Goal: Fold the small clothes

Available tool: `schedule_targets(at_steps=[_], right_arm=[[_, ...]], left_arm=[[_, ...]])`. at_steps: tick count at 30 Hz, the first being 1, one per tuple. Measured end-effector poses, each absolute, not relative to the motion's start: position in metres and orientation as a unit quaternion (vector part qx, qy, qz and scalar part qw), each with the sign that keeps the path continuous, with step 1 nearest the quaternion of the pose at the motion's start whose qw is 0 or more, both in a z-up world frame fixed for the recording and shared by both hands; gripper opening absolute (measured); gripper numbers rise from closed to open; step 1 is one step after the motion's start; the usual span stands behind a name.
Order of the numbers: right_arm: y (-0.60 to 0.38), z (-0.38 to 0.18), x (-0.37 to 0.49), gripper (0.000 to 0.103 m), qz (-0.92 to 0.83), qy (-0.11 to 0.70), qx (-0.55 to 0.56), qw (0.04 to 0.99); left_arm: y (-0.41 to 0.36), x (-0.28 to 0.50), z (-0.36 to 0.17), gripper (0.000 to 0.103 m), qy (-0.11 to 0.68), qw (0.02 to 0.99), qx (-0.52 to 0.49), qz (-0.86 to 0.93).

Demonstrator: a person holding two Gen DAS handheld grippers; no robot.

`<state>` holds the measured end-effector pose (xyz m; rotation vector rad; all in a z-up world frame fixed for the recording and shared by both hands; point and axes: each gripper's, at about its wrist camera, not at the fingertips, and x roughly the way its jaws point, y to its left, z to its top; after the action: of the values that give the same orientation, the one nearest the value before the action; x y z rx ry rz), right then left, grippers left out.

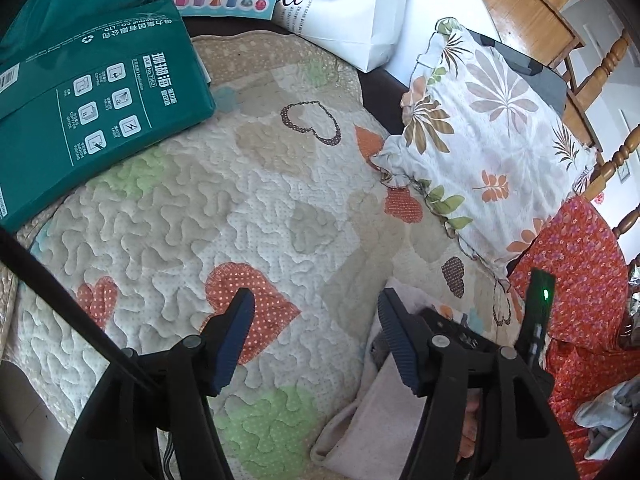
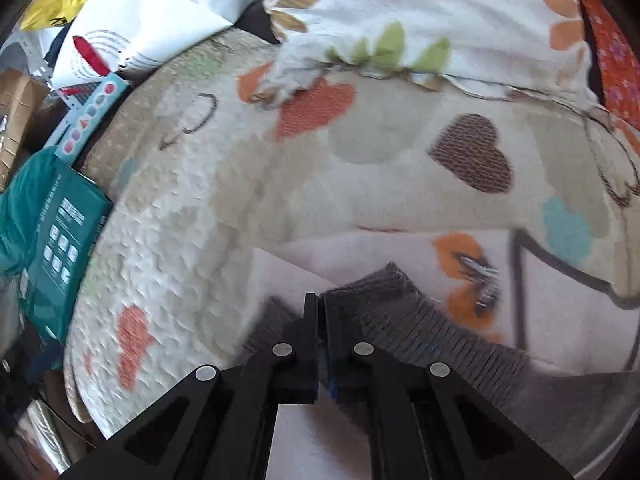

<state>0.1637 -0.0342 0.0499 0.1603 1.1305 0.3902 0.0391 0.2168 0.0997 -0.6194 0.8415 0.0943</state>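
A small pale pink garment [image 2: 400, 256] with a grey ribbed band [image 2: 404, 316] and an orange print lies on the quilted heart-pattern bedspread [image 2: 240, 184]. My right gripper [image 2: 320, 304] is shut on the grey ribbed band. In the left wrist view my left gripper [image 1: 316, 312] is open and empty above the bedspread [image 1: 240, 216]. The pink garment [image 1: 376, 420] shows at its lower right, beside the right gripper's body [image 1: 456, 332].
A green paper ream box [image 1: 80, 108] lies at the far left. A leaf-print pillow [image 1: 488, 136] sits at the right, a white shopping bag [image 1: 344, 8] behind it. Red floral fabric [image 1: 580, 300] lies at the far right, wooden chairs beyond.
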Motion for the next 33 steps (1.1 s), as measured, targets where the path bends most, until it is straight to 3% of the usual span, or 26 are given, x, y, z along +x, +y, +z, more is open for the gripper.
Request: schedule_targets(at_steps=[8, 13, 17, 19, 23, 28, 33], right_arm=[[-0.004, 0.05, 0.158, 0.005, 0.238, 0.524, 0.088, 0.813], [-0.101, 0.072, 0.116, 0.006, 0.199, 0.517, 0.077, 0.829], [-0.211, 0.058, 0.095, 0.028, 0.064, 0.543, 0.068, 0.834], [-0.275, 0.05, 0.089, 0.027, -0.059, 0.549, 0.062, 0.832], [-0.368, 0.076, 0.042, 0.029, -0.116, 0.487, 0.174, 0.848], [-0.417, 0.079, -0.001, 0.035, -0.086, 0.466, 0.235, 0.849], [-0.41, 0.043, -0.023, 0.035, -0.035, 0.47, 0.273, 0.839]], left_arm=[[0.201, 0.043, 0.098, 0.063, 0.409, 0.864, -0.29, 0.034], [0.182, 0.047, 0.102, 0.064, 0.411, 0.863, -0.293, 0.007], [0.15, 0.051, 0.104, 0.065, 0.421, 0.862, -0.282, -0.024], [0.136, 0.051, 0.104, 0.065, 0.425, 0.863, -0.272, -0.034], [0.119, 0.051, 0.101, 0.065, 0.432, 0.863, -0.26, -0.039], [0.108, 0.054, 0.091, 0.065, 0.446, 0.861, -0.242, -0.034], [0.1, 0.054, 0.079, 0.065, 0.457, 0.864, -0.209, -0.01]])
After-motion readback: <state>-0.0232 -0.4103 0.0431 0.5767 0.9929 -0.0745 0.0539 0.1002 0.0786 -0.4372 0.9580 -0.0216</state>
